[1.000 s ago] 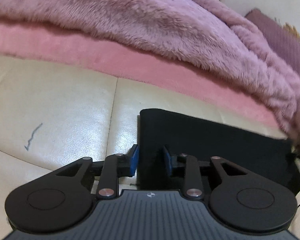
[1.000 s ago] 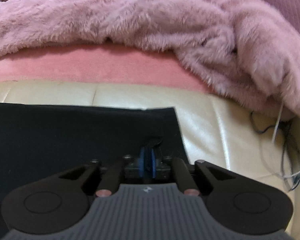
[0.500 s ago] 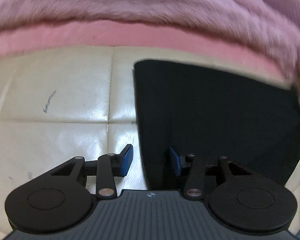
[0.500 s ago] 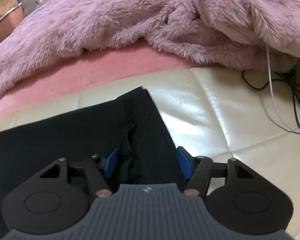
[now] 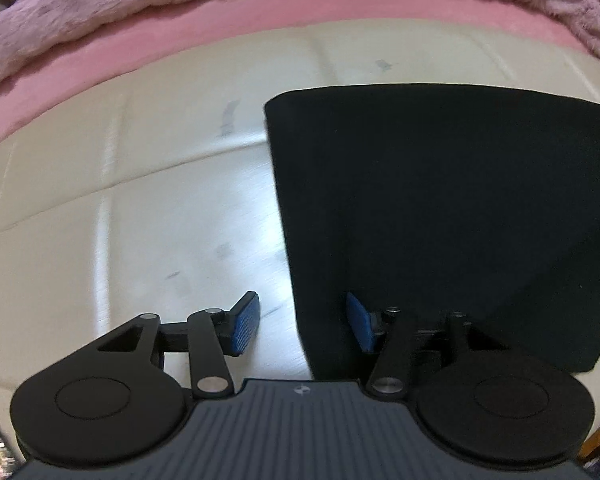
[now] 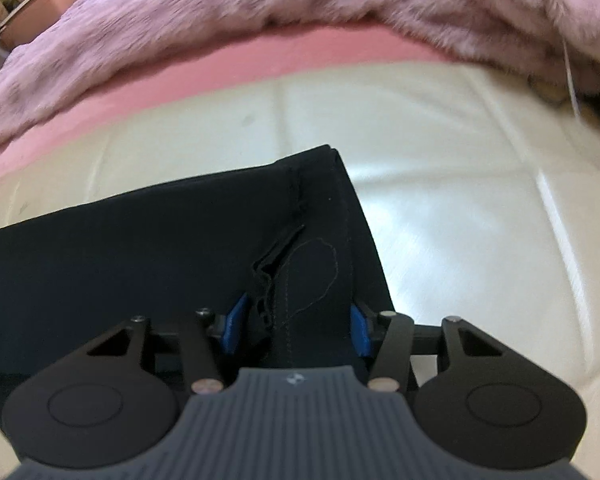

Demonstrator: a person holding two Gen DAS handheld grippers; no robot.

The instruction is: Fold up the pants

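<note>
The black pants (image 5: 440, 208) lie folded flat on a cream leather cushion (image 5: 140, 208), a dark block filling the left wrist view from about 12 o'clock round to 4 o'clock, its straight left edge running down toward 6 o'clock. The left gripper (image 5: 302, 326) has its jaws spread wide, that edge passing between them: one blue pad (image 5: 243, 327) sits over bare cushion at 7 o'clock, the other over the cloth, and neither is pressing on the fabric. In the right wrist view the pants (image 6: 160, 248) spread from 9 o'clock to the centre, with the corner up near 12 o'clock and a seam and a loose thread (image 6: 316, 272) showing. The right gripper (image 6: 296, 330) also has its jaws apart, straddling the right edge of the pants without clamping. Behind, at 12 o'clock, a pink sheet (image 6: 260, 64) borders the cushion and a fluffy mauve blanket (image 6: 220, 0) is heaped over it
</note>
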